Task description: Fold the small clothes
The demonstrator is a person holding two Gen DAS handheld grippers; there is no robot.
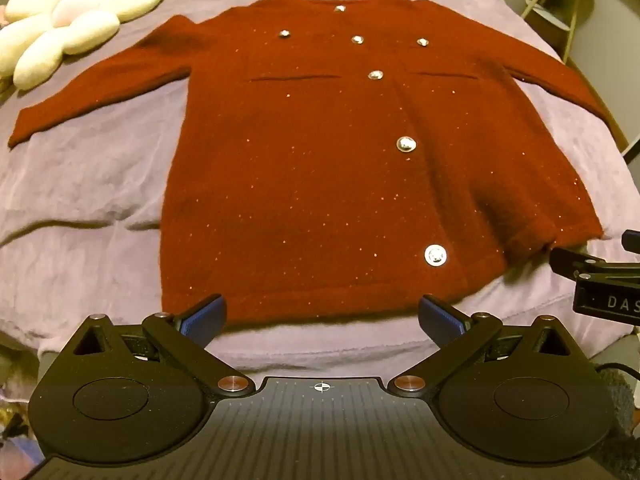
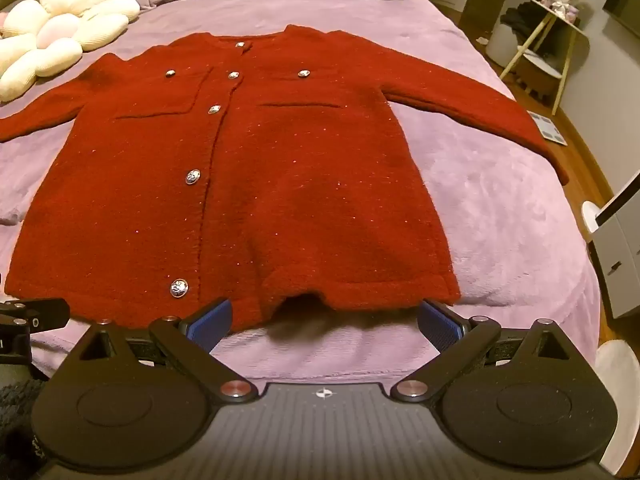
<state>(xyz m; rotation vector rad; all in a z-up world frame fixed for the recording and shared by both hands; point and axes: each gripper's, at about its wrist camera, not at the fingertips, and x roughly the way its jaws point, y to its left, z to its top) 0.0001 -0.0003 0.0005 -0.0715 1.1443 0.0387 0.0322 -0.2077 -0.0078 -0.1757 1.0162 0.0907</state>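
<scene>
The red cardigan (image 1: 340, 168) is laid flat, buttoned, front up on the purple bedspread (image 1: 80, 184), collar at the far end, hem twd the grippers, so its long axis runs straight away from both, w/ sleeves spread out to either side. The hem is met just ahead of the left gripper (image 1: 322, 318) near its left-centre part, and of the right gripper (image 2: 324, 320) by the hem's right corner, where a small lifted bump is seen. Both sets of jaws are held wide apart, nothing clamped. Each sleeve is judged nearer its own-side gripper. A cream petal cushion (image 1: 68, 20) is seen far left, well apart.

red cardigan (image 1: 320, 160) flat, purple blanket (image 1: 80, 200)
</scene>
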